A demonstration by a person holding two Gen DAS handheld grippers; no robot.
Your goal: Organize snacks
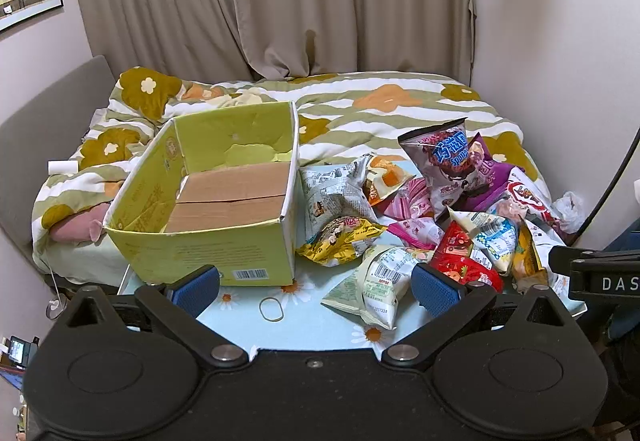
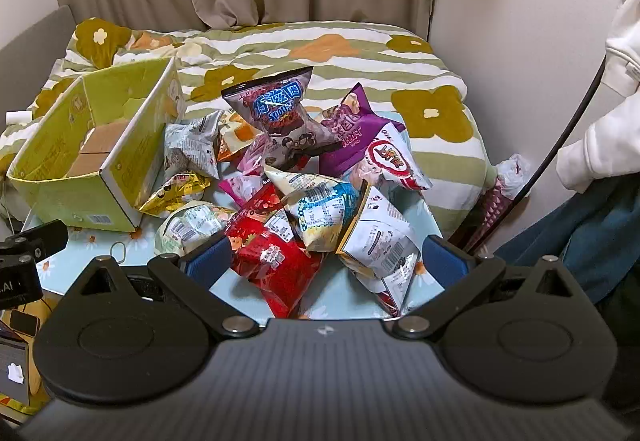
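Observation:
A pile of several snack bags [image 1: 452,217] lies on a light blue daisy-print table [image 1: 304,325], also in the right wrist view [image 2: 304,169]. An open yellow-green cardboard box [image 1: 216,209] stands empty to the left of the pile [image 2: 92,157]. My left gripper [image 1: 316,289] is open and empty, hovering over the table's near edge, with a pale green bag [image 1: 376,281] between its fingers' line. My right gripper [image 2: 326,263] is open and empty just above a red bag [image 2: 276,261] and a white bag [image 2: 380,241].
A rubber band [image 1: 272,308] lies on the table near the box. Behind the table is a bed with a flowered quilt [image 1: 360,101], curtains and walls beyond. A person in a white top [image 2: 612,101] stands at right, with a black cable [image 2: 560,145].

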